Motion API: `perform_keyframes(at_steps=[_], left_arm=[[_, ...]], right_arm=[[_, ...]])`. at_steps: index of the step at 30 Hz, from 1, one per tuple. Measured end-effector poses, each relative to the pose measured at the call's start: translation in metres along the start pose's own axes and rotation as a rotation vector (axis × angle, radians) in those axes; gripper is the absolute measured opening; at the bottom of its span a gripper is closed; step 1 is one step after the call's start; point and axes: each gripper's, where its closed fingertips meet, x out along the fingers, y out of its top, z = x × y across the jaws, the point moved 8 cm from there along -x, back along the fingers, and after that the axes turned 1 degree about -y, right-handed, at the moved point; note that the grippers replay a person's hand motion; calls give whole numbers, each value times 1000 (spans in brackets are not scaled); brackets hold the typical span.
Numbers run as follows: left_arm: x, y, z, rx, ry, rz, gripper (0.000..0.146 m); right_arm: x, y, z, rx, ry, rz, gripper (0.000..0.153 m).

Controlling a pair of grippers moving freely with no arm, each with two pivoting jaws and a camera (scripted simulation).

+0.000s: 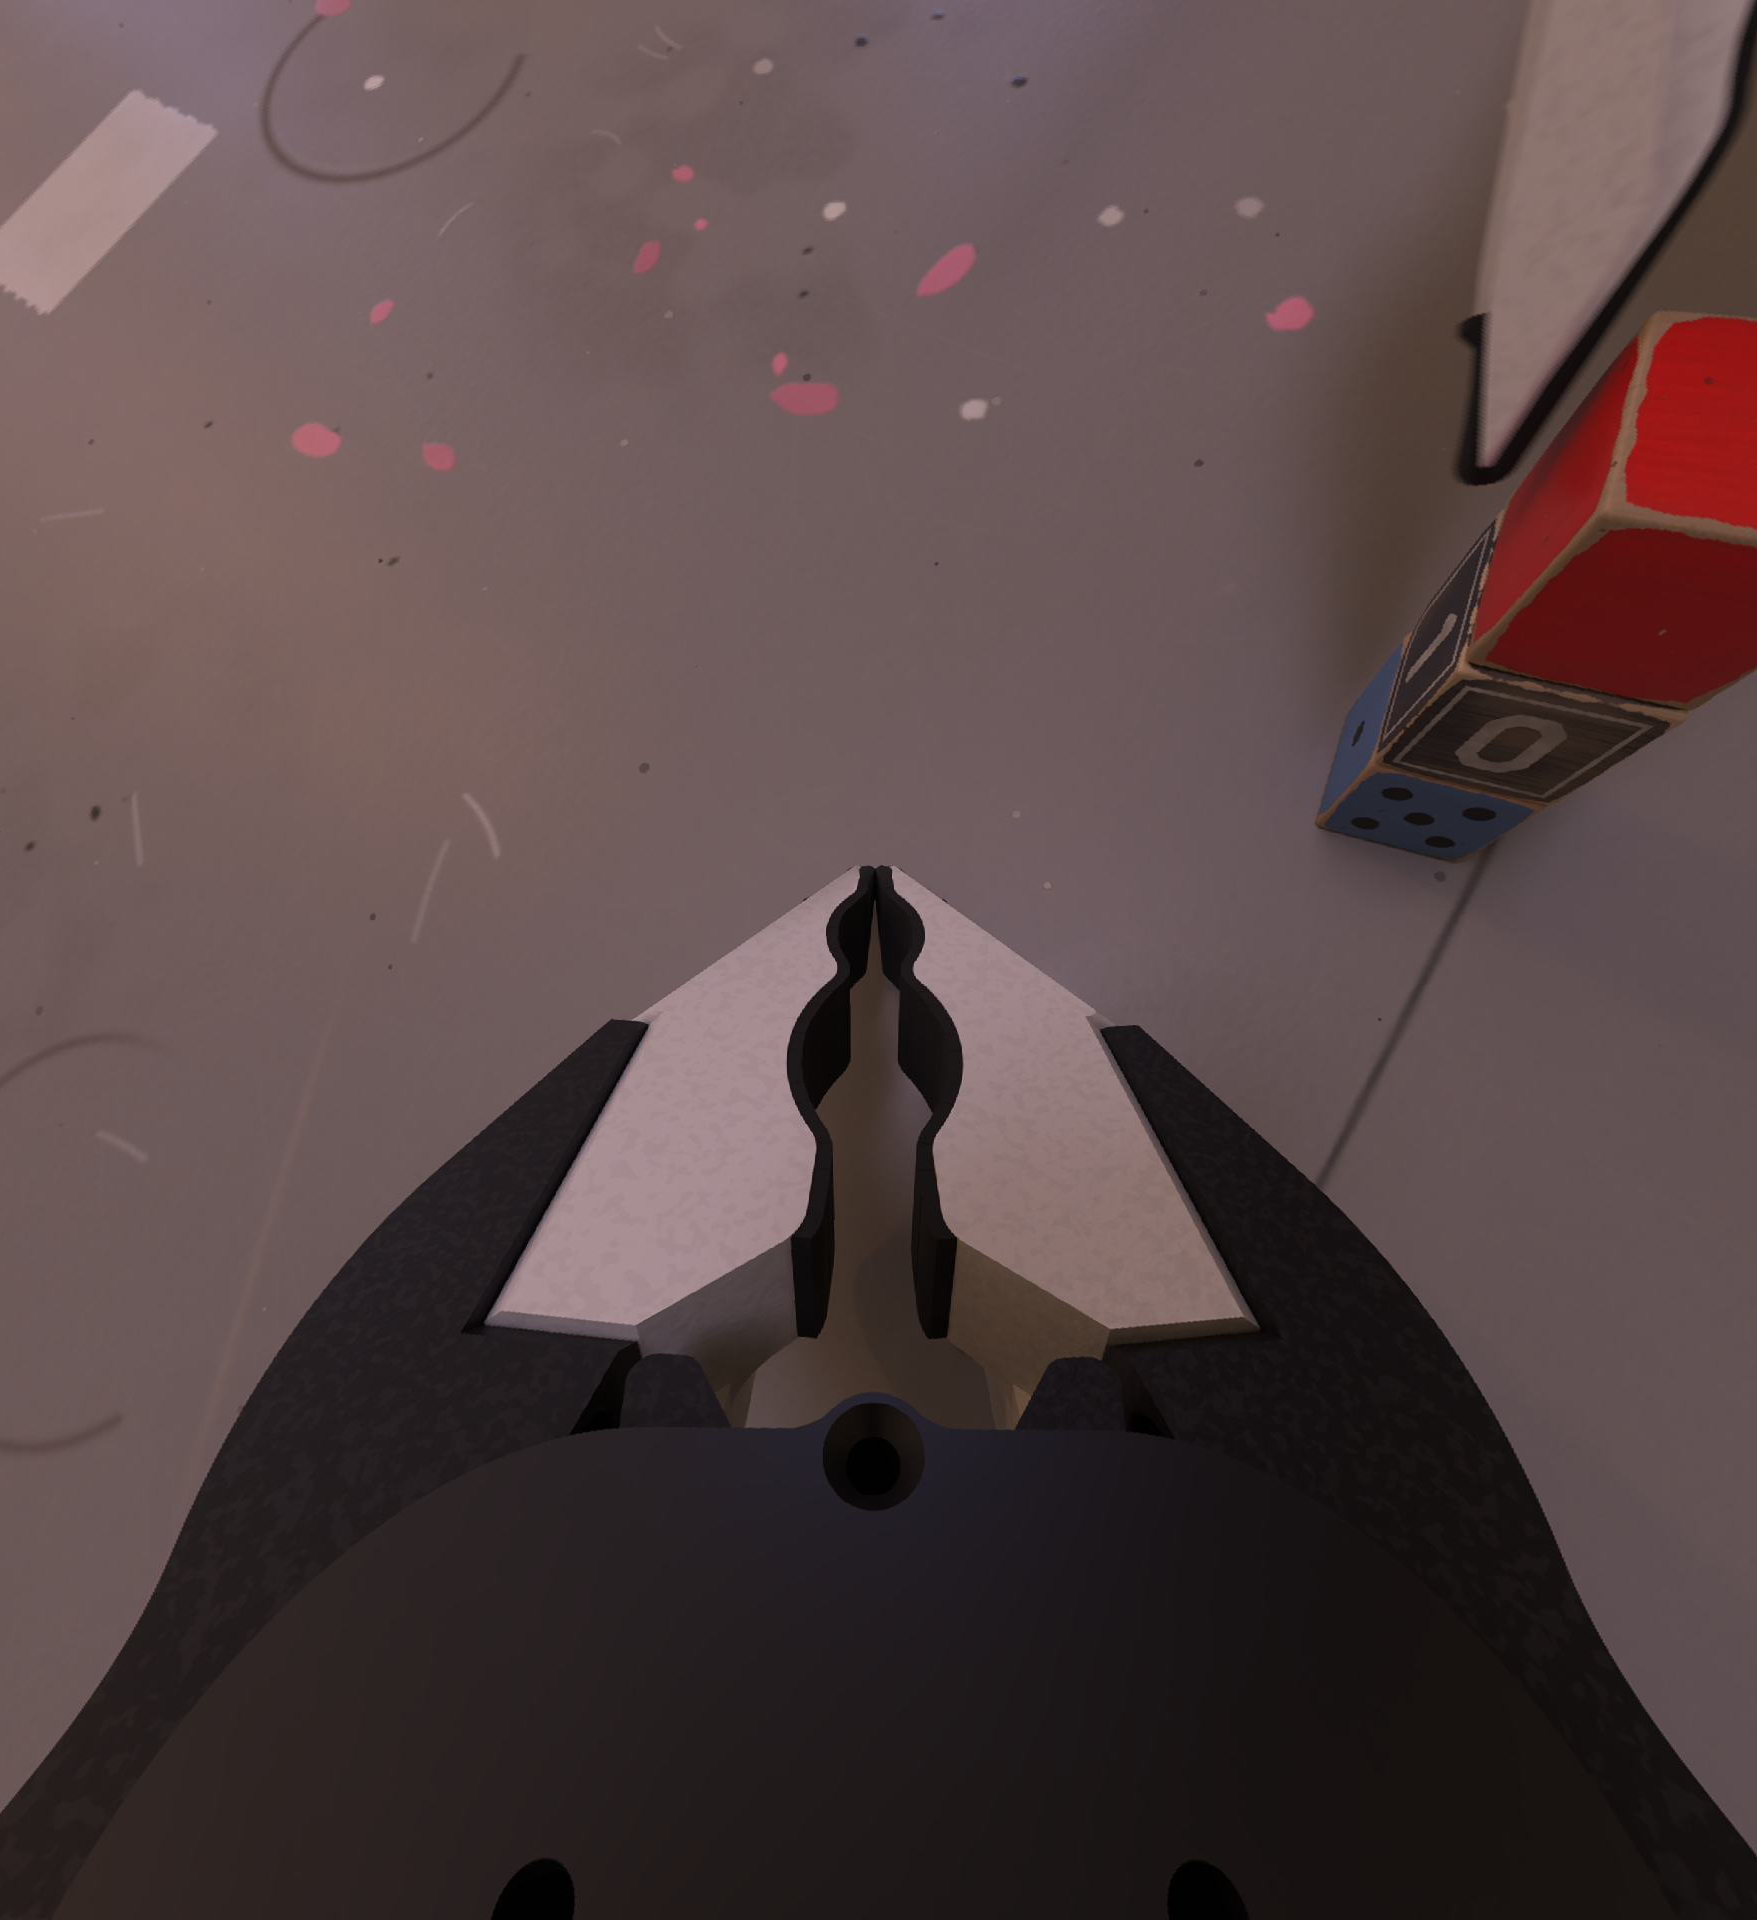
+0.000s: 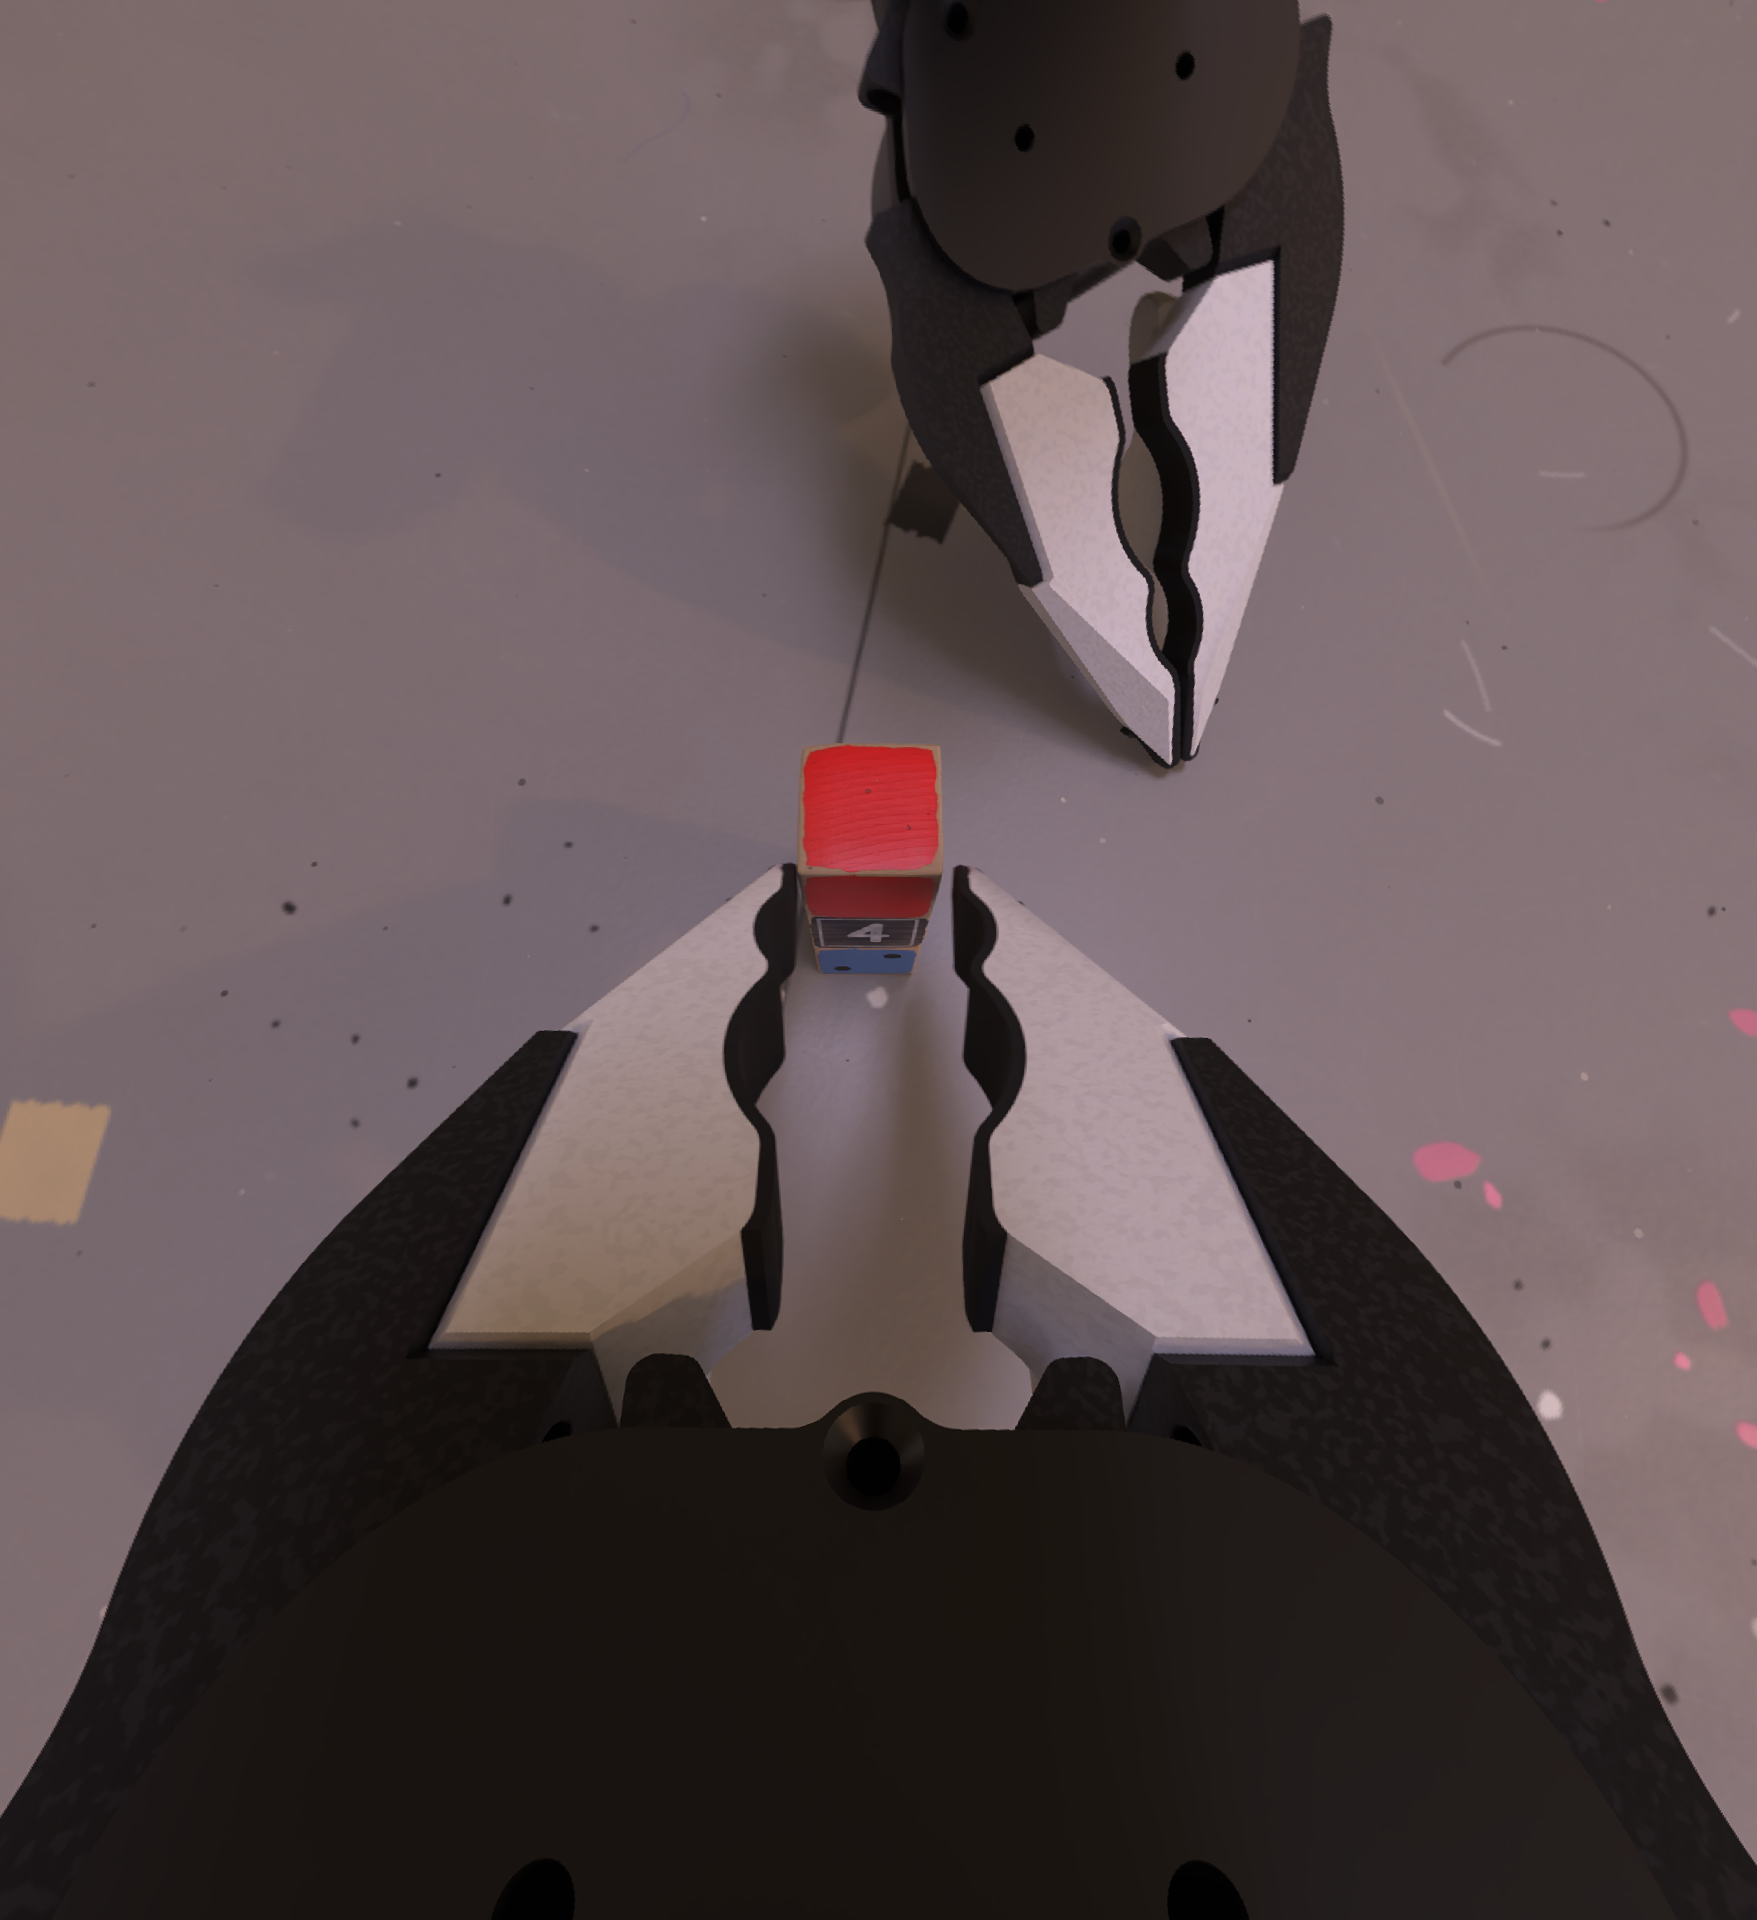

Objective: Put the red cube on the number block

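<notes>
In the right wrist view, the red cube (image 2: 870, 808) is sitting squarely on top of the number block (image 2: 868, 932), which in turn is standing on a blue block with black dots (image 2: 866, 964), so the three are forming a small upright stack near the centre of the frame on the grey, paint-speckled table (image 2: 334, 520). The right gripper (image 2: 872, 883) is filling the lower half of that view with its fingers standing apart; its tips are flanking the stack at about the height of the red cube's lower part, and a narrow gap is showing on each side, so the fingers are gripping nothing. In the upper right of the same view, the left gripper (image 2: 1170, 753) is pointing down at the table with its two fingers pressed together and empty, its tips sitting beside the stack, up and to the right of it, and well clear of the cube. In the left wrist view, the left gripper's own fingers are meeting at their tips in the middle of the frame over bare table, while the stack is leaning into view at the right edge. A pale strip of tape (image 1: 93, 203) is lying in the upper left of the left wrist view, and pink paint spots (image 1: 804, 397) are scattering across the upper middle.
</notes>
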Motion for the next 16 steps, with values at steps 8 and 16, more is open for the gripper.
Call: perform_keyframes(at_steps=[8,16], left_arm=[[0,1,0,-2,8,0,0],[2,2,-12,-117,69,6,34]], right_arm=[[-7,-5,4,85,15,116,54],[-35,-28,27,309,1,499,52]])
